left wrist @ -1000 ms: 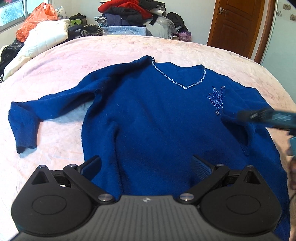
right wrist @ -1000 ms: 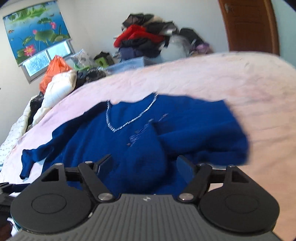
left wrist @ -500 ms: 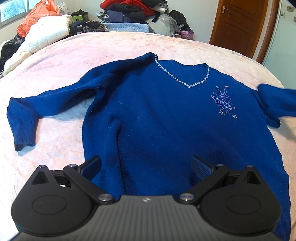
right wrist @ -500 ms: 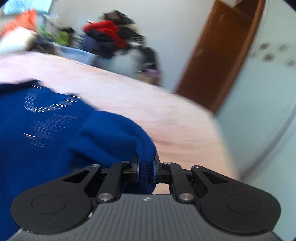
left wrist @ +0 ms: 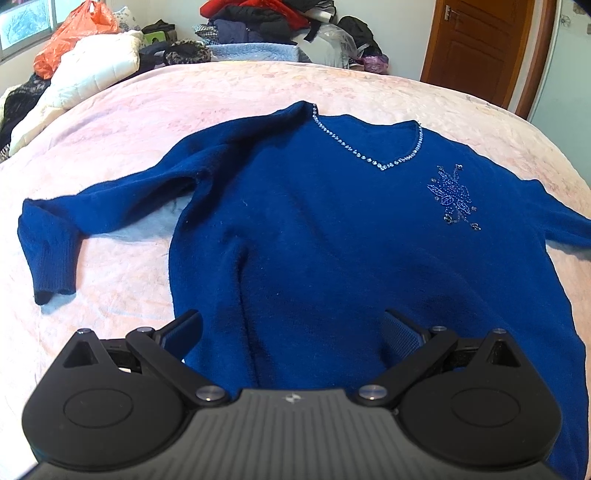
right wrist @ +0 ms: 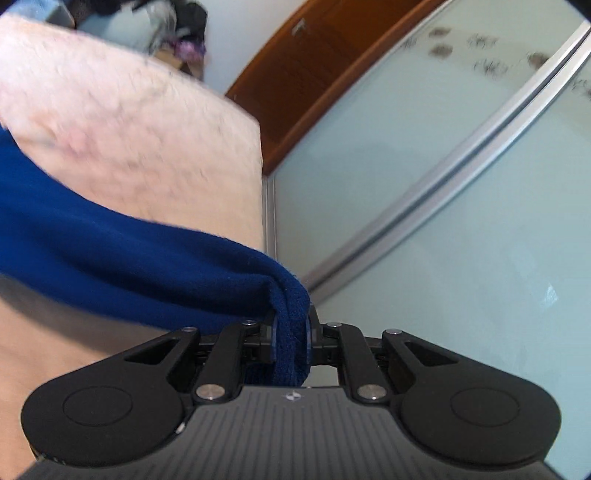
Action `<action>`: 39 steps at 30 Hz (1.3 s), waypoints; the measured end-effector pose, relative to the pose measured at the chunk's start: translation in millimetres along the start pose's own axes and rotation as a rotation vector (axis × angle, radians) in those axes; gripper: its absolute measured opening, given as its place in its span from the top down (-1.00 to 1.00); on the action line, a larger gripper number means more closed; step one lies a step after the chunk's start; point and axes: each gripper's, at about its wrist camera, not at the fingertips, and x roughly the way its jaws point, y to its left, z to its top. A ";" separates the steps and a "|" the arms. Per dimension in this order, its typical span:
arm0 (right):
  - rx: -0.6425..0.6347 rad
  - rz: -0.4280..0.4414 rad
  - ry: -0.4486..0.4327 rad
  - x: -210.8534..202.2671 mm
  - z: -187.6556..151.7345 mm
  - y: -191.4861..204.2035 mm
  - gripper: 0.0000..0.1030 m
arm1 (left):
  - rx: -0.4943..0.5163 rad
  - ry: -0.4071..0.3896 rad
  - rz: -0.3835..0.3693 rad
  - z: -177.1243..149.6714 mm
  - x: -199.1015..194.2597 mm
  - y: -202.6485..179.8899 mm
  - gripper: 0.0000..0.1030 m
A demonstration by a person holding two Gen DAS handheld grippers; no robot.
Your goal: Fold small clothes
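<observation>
A dark blue sweater (left wrist: 314,229) with a beaded V-neck and a beaded flower lies face up on the pink bedspread (left wrist: 221,96). Its left sleeve (left wrist: 51,240) bends down toward me. My left gripper (left wrist: 291,328) hovers open over the sweater's lower body, one finger near each side of the hem area. In the right wrist view my right gripper (right wrist: 290,328) is shut on the cuff of the other sleeve (right wrist: 122,254), which stretches from the left out to the bed's right edge. That sleeve (left wrist: 569,225) runs off the right side of the left wrist view.
Piles of clothes (left wrist: 266,18), a white duvet (left wrist: 92,70) and an orange bag (left wrist: 74,33) sit beyond the bed's far side. A wooden door (left wrist: 476,48) and a frosted sliding wardrobe panel (right wrist: 461,184) stand to the right, close to the bed edge (right wrist: 258,155).
My right gripper shut on the sleeve cuff that lay folded over the chest and swung it out to the right past the bed edge. The left gripper stayed put.
</observation>
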 end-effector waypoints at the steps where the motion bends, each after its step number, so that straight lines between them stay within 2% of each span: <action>1: -0.006 0.004 0.013 2.1 -2.0 -0.8 0.71 | 0.006 -0.003 0.003 0.1 -0.3 -1.0 -1.00; 4: -0.005 0.022 0.031 -6.9 -4.9 -1.8 0.67 | 0.011 0.007 0.010 0.9 3.4 -3.7 -1.00; 6: -0.070 0.024 0.008 -17.2 -3.6 8.5 0.67 | 0.008 0.020 0.005 2.2 7.0 -5.7 -1.00; 7: -0.099 0.037 0.004 -22.0 -8.1 10.0 0.57 | 0.008 0.025 0.001 2.4 8.3 -7.0 -1.00; 9: -0.133 0.139 -0.012 -32.8 -6.3 11.8 0.44 | 0.016 0.028 -0.009 1.6 8.9 -10.3 -1.00; 10: -0.116 0.223 -0.054 -41.8 -4.6 9.7 0.21 | 0.024 0.026 -0.011 0.7 8.6 -12.0 -1.00; 11: -0.080 0.313 -0.105 -50.8 -5.5 5.4 -0.13 | 0.034 0.026 -0.011 -0.1 8.4 -13.7 -1.00; 12: -0.024 0.398 -0.152 -59.9 -5.8 -2.9 -0.30 | 0.044 0.028 -0.009 -0.6 8.5 -15.2 -1.00; 13: 0.046 0.479 -0.203 -66.8 -6.9 -13.4 -0.45 | 0.053 0.029 -0.006 -0.9 8.9 -16.7 -1.00; 14: 0.126 0.542 -0.249 -72.6 -9.2 -26.2 -0.45 | 0.058 0.030 -0.003 -0.8 9.1 -17.4 -1.00; 15: 0.212 0.558 -0.264 -74.2 -10.5 -38.0 -0.45 | 0.057 0.030 -0.001 -0.8 9.3 -17.7 -1.00; 17: 0.386 0.498 -0.252 -70.1 -16.9 -58.9 -0.47 | 0.047 0.030 -0.006 -0.7 9.3 -16.7 -1.00; 19: 0.530 0.429 -0.198 -61.2 -30.6 -76.6 -0.47 | 0.037 0.029 -0.013 -0.6 8.7 -15.1 -1.00; 22: 0.702 0.403 -0.110 -42.3 -59.9 -90.9 -0.42 | 0.037 0.024 -0.011 -0.4 8.3 -14.5 -1.00; 25: 0.864 0.475 -0.056 -23.0 -97.5 -96.3 -0.42 | 0.036 0.034 -0.013 -0.1 10.9 -14.8 -1.00; 29: 0.858 0.554 -0.013 6.3 -120.4 -76.1 -0.42 | 0.046 0.038 -0.014 -1.0 11.3 -17.2 -1.00; 32: 0.833 0.633 -0.040 21.9 -125.0 -70.9 -0.40 | 0.056 0.031 -0.011 -1.3 9.5 -18.3 -1.00; 33: 0.815 0.651 -0.054 23.4 -123.5 -70.5 -0.34 | 0.056 0.031 -0.009 -1.3 9.2 -18.1 -1.00; 34: 0.801 0.663 -0.061 24.7 -121.5 -69.6 0.02 | 0.054 0.031 -0.008 -1.2 8.8 -17.5 -1.00; 35: 0.794 0.669 -0.056 21.9 -120.3 -69.8 0.54 | 0.051 0.030 -0.005 -1.0 8.8 -16.6 -1.00; 36: 0.790 0.678 -0.045 21.0 -115.9 -70.7 0.72 | 0.046 0.031 -0.003 -0.9 9.1 -15.8 -1.00; 39: 0.768 0.707 -0.078 3.7 -104.8 -69.1 0.74 | 0.028 0.042 -0.003 -0.7 11.8 -14.0 -1.00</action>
